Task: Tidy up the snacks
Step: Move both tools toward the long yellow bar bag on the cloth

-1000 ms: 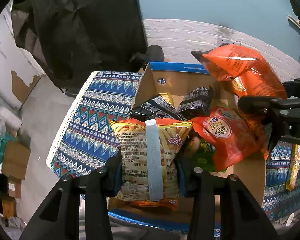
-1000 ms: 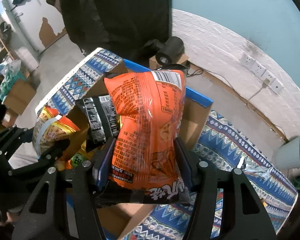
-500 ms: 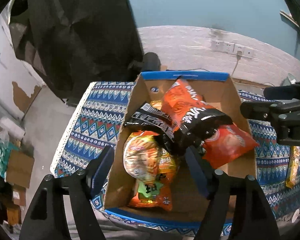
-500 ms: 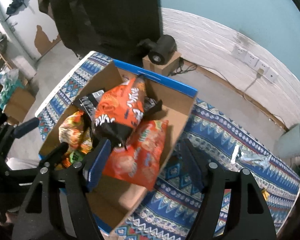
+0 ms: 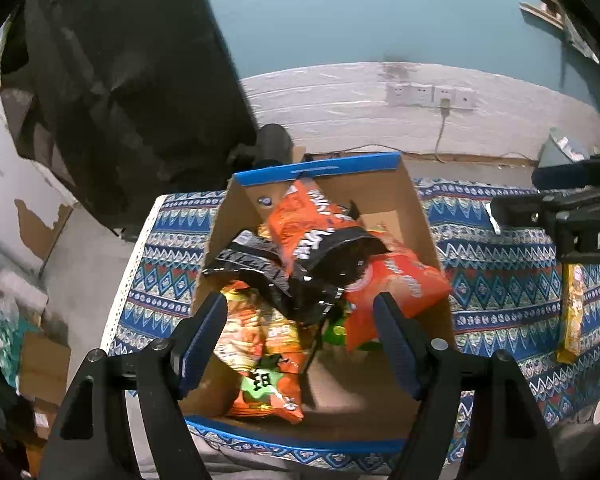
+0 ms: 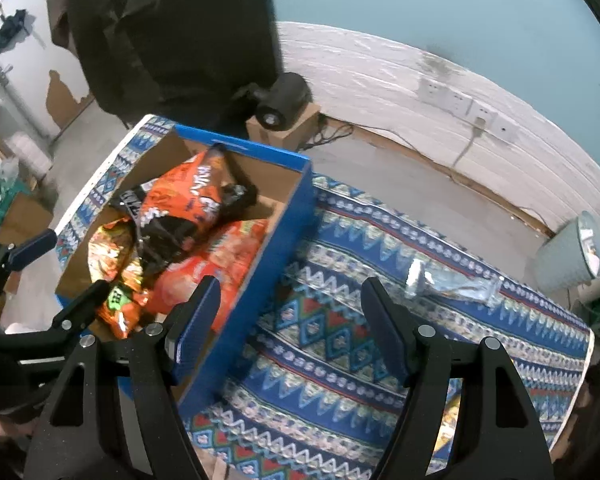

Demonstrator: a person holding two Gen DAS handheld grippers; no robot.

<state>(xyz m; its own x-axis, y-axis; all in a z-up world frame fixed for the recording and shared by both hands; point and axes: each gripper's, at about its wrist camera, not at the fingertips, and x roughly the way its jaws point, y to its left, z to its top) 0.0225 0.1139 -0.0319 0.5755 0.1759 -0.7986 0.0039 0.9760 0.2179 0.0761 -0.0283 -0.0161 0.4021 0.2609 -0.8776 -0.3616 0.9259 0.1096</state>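
both claws are empty and spread wide: the left claw point(image 5: 300, 336) hangs over the near end of the cardboard box point(image 5: 416, 216) with nothing pressed between its blue pads, and the right claw point(image 6: 290, 320) hangs just past the box's blue-edged side wall, over the patterned cloth point(image 6: 340, 320) on the counter, its gap showing only cloth. inside the box the snacks lie in a loose heap: an orange-and-black chip bag point(image 5: 320, 232) on top toward the far end, a black wrapper point(image 5: 252, 260) beside it, a red-orange bag point(image 5: 400, 284) against the side wall nearest the right claw, and a yellow-orange fries bag point(image 5: 260, 344) at the near end. so the placing step looks finished for these bags and the hands are free for the next pickup. outside the box, a silver foil packet point(image 6: 452, 284) lies on the cloth well beyond the right claw, and a yellow packet point(image 5: 572, 316) lies on the cloth to the side of the box. the next move likely calls for swinging the right claw away from the box toward one of those, lowering onto it flat, and closing on a thin, crinkly wrapper that could slide on the cloth.
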